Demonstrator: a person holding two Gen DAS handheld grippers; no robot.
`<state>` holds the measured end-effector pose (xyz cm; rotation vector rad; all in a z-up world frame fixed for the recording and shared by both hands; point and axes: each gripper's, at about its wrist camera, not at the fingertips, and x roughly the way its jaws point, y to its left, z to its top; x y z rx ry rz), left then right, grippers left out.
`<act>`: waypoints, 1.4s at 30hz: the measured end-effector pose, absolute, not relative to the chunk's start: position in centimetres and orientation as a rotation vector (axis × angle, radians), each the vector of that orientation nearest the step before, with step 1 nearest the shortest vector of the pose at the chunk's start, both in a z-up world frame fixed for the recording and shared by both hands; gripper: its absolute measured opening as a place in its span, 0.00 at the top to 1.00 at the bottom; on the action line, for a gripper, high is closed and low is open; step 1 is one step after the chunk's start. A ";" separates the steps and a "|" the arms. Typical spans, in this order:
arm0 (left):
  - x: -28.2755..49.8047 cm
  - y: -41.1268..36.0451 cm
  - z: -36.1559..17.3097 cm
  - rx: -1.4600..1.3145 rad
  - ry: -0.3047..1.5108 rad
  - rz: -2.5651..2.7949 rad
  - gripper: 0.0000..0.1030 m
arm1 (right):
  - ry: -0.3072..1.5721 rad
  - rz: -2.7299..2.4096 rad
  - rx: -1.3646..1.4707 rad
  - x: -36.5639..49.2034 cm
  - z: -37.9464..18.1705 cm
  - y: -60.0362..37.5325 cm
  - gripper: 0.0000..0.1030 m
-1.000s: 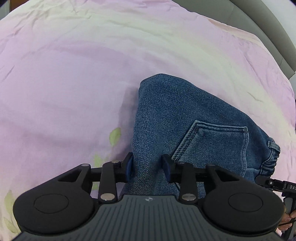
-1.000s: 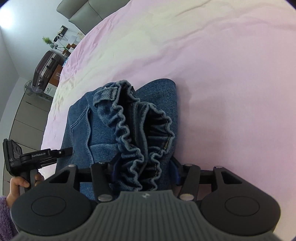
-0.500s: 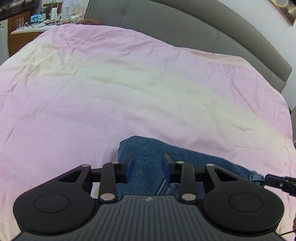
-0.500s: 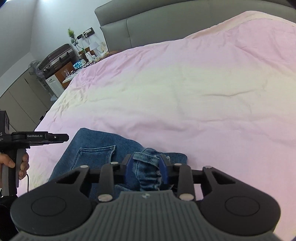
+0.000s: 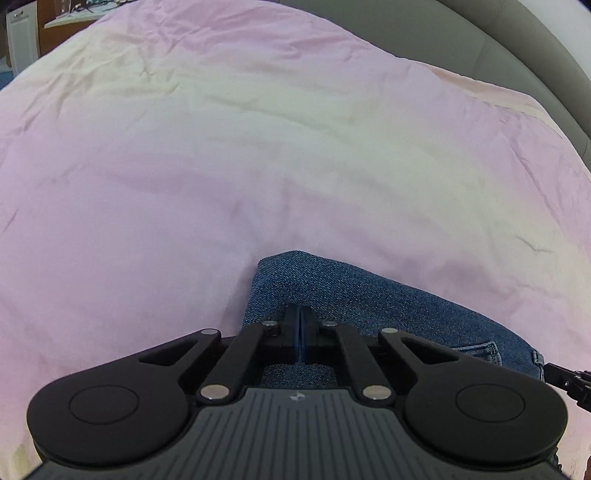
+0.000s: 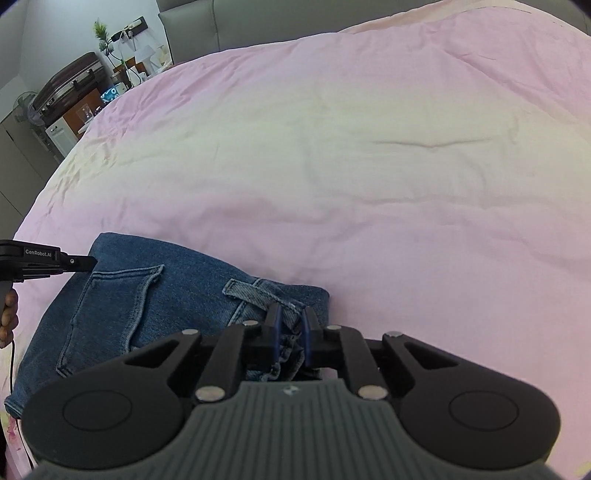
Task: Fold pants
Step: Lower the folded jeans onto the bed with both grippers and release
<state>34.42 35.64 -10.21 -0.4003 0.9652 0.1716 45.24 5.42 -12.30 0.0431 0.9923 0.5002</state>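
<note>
Folded blue jeans (image 5: 369, 295) lie on a pink bed cover (image 5: 258, 147), back pocket (image 6: 122, 295) facing up. My left gripper (image 5: 300, 314) is shut, its pads pressed together over the fold at the jeans' left edge; the right wrist view shows its tip (image 6: 86, 263) at that denim corner. My right gripper (image 6: 291, 317) is closing, its blue pads pinching the bunched waistband (image 6: 258, 291) of the jeans (image 6: 177, 280). In the left wrist view, the right gripper's tip (image 5: 554, 373) pokes in at the right edge.
The pink cover (image 6: 369, 147) stretches far ahead to a grey headboard (image 5: 535, 44). Off the bed's left side are a suitcase (image 6: 70, 85), a fan (image 6: 24, 107), a plant (image 6: 100, 29) and cluttered furniture. A hand (image 6: 9, 314) holds the left gripper's handle.
Both grippers went from open around the denim to closed on it. Both views tilted up, so the jeans dropped low in frame and more bed shows.
</note>
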 end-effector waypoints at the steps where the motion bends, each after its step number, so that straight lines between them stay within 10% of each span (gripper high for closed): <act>1: 33.7 35.4 -9.6 -0.390 0.954 0.164 0.94 | 0.975 0.511 0.040 44.8 -11.7 5.2 0.93; 10: 23.3 33.4 -5.6 -0.232 0.913 0.052 0.88 | 0.809 0.711 -0.080 34.8 -7.5 5.3 0.88; 23: 12.2 30.2 -8.0 0.054 0.969 -0.041 0.48 | 0.842 0.677 -0.082 29.7 -11.5 5.4 0.91; 32: 13.4 29.9 -11.3 0.090 0.906 0.183 0.67 | 0.864 0.659 -0.044 30.5 -11.8 5.6 0.91; 42: 12.1 32.1 -12.8 -0.142 0.924 0.297 0.62 | 0.846 0.684 -0.100 30.0 -12.6 6.0 0.94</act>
